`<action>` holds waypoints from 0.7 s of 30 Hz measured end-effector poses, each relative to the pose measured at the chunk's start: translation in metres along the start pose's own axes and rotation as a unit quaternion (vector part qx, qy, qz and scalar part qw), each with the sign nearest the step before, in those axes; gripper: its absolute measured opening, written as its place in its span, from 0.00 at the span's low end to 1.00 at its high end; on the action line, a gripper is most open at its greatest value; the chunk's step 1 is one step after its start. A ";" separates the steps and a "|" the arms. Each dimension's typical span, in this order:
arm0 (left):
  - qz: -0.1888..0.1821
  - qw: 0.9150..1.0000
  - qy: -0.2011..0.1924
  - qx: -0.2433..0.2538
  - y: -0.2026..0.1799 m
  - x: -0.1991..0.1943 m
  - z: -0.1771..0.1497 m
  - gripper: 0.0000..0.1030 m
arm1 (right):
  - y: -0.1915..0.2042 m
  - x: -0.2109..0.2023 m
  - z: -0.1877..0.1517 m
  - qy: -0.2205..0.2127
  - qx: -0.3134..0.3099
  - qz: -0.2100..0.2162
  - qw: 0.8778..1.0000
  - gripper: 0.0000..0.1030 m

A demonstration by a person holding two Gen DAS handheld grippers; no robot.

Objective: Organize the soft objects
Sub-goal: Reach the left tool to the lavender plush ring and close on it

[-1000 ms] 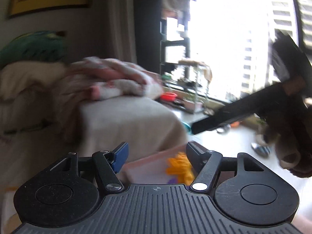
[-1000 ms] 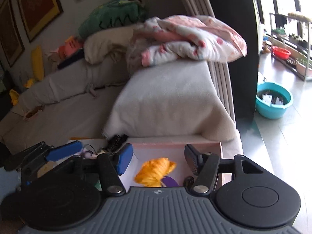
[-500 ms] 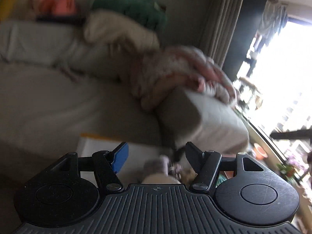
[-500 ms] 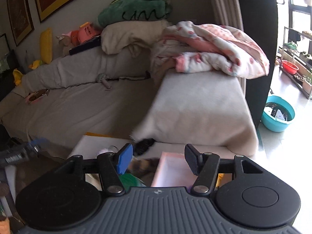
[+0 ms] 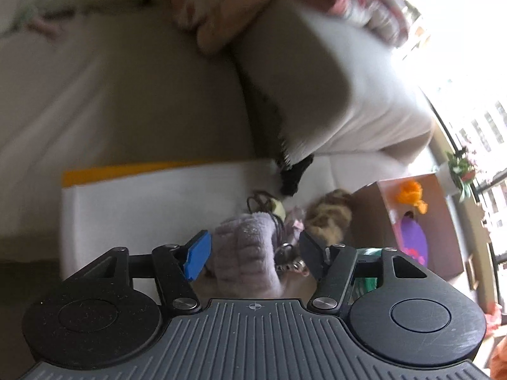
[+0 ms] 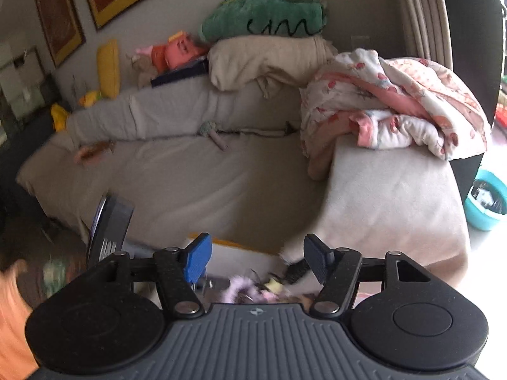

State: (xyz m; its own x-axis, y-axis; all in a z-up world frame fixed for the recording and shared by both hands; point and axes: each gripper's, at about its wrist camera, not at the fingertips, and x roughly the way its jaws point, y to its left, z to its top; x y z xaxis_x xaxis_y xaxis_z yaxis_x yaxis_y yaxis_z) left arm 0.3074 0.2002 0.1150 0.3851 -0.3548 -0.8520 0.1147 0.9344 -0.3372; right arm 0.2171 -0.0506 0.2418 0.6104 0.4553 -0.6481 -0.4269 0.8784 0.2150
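Swinging away from the bright window, my left tool [image 5: 252, 255] now looks down at the white bench [image 5: 152, 202] in front of the sofa [image 5: 126, 88]. Its jaws have just been closing in a bit, but they are still apart. A fluffy lilac toy [image 5: 244, 250] sits between them, and I cannot tell if the pads touch it. My right tool [image 6: 256, 261] has come up higher, so I see more of the sofa than before. Its jaws have just been opening a little and nothing is between them.

One pink box [image 5: 421, 218] stands at the right of the bench. Inside it lie an orange fluffy thing [image 5: 412, 194] and a purple thing [image 5: 413, 237].

Next to the lilac toy there is a small heap: a tan furry toy [image 5: 329, 215], a black fuzzy thing [image 5: 293, 177] at the far edge of the bench, and some thin dark cords [image 5: 263, 199]. They lie close together. The left half of the bench is bare white, with a yellow strip along its far edge. The sofa arm [image 5: 332, 88] stands right behind the heap, with a pink blanket [image 6: 396, 101] piled on top.

The lilac toy is soft and ribbed, pale purple, and a bit blurry.
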 end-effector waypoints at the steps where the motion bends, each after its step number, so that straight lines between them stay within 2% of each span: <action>1: -0.006 1.000 0.019 -0.006 0.003 0.012 0.004 0.63 | -0.005 0.004 -0.007 0.008 -0.006 -0.004 1.000 0.63; 4: -0.010 0.998 0.054 -0.017 0.009 0.037 0.009 0.63 | -0.019 0.012 -0.019 0.024 -0.013 -0.007 1.000 0.63; 7: -0.035 0.997 0.064 -0.037 0.013 0.053 0.012 0.59 | -0.027 0.022 -0.027 0.029 -0.030 -0.021 0.999 0.63; 8: -0.043 0.996 0.062 -0.046 0.017 0.054 0.012 0.50 | -0.027 0.026 -0.029 0.030 -0.036 -0.028 0.999 0.63; 10: -0.058 0.995 0.054 -0.060 0.025 0.049 0.009 0.45 | -0.027 0.032 -0.034 0.036 -0.044 -0.031 0.998 0.63; 11: -0.066 0.994 0.044 -0.068 0.031 0.043 0.007 0.38 | -0.027 0.036 -0.036 0.043 -0.046 -0.030 0.998 0.63; 13: -0.073 0.994 0.015 -0.077 0.043 0.024 -0.001 0.34 | -0.026 0.044 -0.040 0.055 -0.049 -0.030 0.997 0.63; 17: -0.029 0.995 -0.031 -0.086 0.073 -0.004 -0.022 0.29 | -0.021 0.068 -0.044 0.086 -0.046 -0.033 0.995 0.63; 20: -0.006 0.994 -0.045 -0.101 0.096 -0.017 -0.042 0.18 | -0.011 0.091 -0.043 0.114 -0.041 -0.026 0.992 0.63; 21: 0.000 0.994 -0.047 -0.103 0.101 -0.018 -0.047 0.18 | -0.008 0.097 -0.042 0.121 -0.042 -0.024 0.991 0.63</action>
State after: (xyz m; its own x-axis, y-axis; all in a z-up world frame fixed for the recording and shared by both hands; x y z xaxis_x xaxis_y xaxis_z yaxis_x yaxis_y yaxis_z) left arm 0.2687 0.2994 0.0775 0.4705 -0.3407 -0.8140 -0.0717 0.9046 -0.4201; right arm 0.2513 -0.0193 0.1462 0.4567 0.3568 -0.8149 -0.4615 0.8782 0.1259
